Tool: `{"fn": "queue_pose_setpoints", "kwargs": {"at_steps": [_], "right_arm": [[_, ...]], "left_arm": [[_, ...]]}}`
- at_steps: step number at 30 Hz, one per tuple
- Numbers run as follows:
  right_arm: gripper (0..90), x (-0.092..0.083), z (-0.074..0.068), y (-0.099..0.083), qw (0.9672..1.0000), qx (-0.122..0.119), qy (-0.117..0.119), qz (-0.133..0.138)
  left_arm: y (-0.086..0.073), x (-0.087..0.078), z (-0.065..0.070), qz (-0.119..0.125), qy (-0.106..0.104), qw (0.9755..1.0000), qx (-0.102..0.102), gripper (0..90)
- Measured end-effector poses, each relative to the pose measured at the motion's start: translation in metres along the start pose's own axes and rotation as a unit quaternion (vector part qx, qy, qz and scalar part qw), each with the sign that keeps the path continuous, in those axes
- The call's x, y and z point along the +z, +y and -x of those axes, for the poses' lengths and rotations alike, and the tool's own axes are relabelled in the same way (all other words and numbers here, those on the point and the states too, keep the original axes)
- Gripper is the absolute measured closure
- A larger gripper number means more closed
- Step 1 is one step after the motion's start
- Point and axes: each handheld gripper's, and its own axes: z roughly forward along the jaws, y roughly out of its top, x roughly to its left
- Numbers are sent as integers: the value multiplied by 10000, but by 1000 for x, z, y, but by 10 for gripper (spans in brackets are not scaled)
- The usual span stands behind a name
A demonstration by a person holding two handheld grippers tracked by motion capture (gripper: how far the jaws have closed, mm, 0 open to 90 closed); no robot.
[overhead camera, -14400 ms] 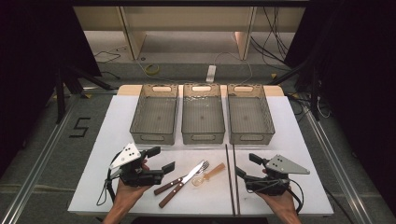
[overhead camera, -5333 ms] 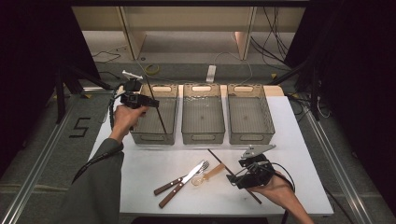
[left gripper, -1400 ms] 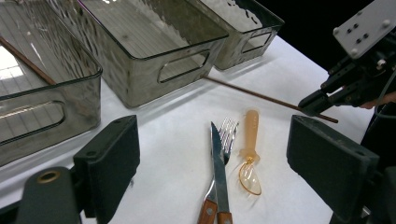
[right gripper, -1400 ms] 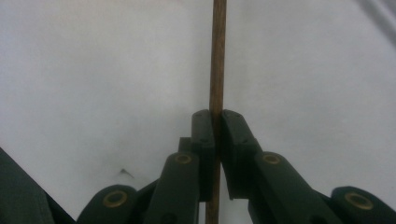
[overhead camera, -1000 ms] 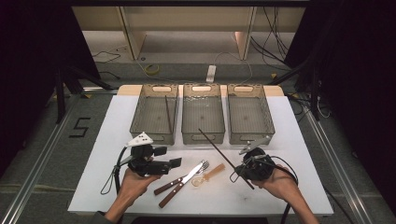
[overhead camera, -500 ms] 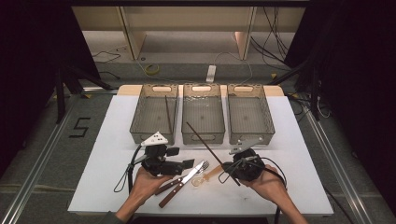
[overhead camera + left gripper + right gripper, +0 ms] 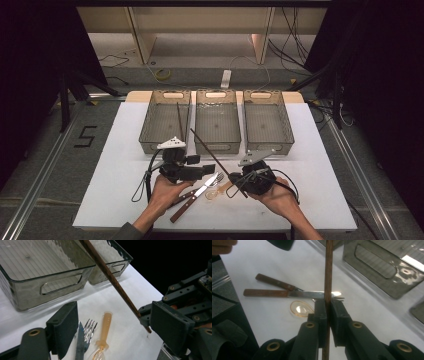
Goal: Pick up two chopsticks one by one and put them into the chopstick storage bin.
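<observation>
White paper covers the table (image 7: 115, 150), with three clear bins along its far edge and dark floor around it.

Your right gripper (image 7: 239, 180) is clamped on a brown chopstick (image 7: 210, 155): in the right gripper view the pads (image 7: 321, 312) pinch the stick (image 7: 328, 270) low on its shaft, and it rises from the jaws up and away toward the bins. Its twin (image 7: 180, 122) already lies in the left bin (image 7: 150, 125). So the step in hand looks like passing this stick across, or carrying it to that same bin.

Your left gripper (image 7: 206, 171) stands apart with nothing between the pads; its jaws have just been closing a little. In the left gripper view the stick (image 7: 110, 275) crosses just ahead of them, near the right-hand jaw.

Below lie the knife (image 7: 195, 197), the fork (image 7: 214, 180) and an amber spoon (image 7: 216, 192), untouched.

Next, I judge, you bring the left jaws around the shaft above the right grip, then close.

Both hands sit low near the table's front, palms under the tools, grippers pointing toward each other.
</observation>
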Motion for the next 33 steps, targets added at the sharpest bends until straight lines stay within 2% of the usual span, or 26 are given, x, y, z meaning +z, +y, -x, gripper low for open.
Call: {"fn": "queue_pose_setpoints", "kwargs": {"at_steps": [5,7,14,25,30,31,33], "right_arm": [[843,5,-7,6,9999,-58,34,123],[843,6,-10,9,9998,-106,45,163],[844,7,-15,14,9994,-149,38,302],[843,10,-18,16,9992,-156,90,353],[840,12,-18,15,9991,-137,129,385],[835,13,-18,14,9990,-137,134,408],[831,13,-18,14,9987,-144,181,444]], "left_arm": [[3,2,0,41,-81,9998,-185,286],[4,3,-2,75,-139,9993,-335,317],[4,4,-4,94,-247,9982,-531,483],[3,2,-7,142,-439,9966,-688,745],[4,1,-8,166,-743,9936,-832,817],[4,0,-7,164,-770,9934,-840,830],[5,-1,-6,147,-728,9946,-725,838]]}}
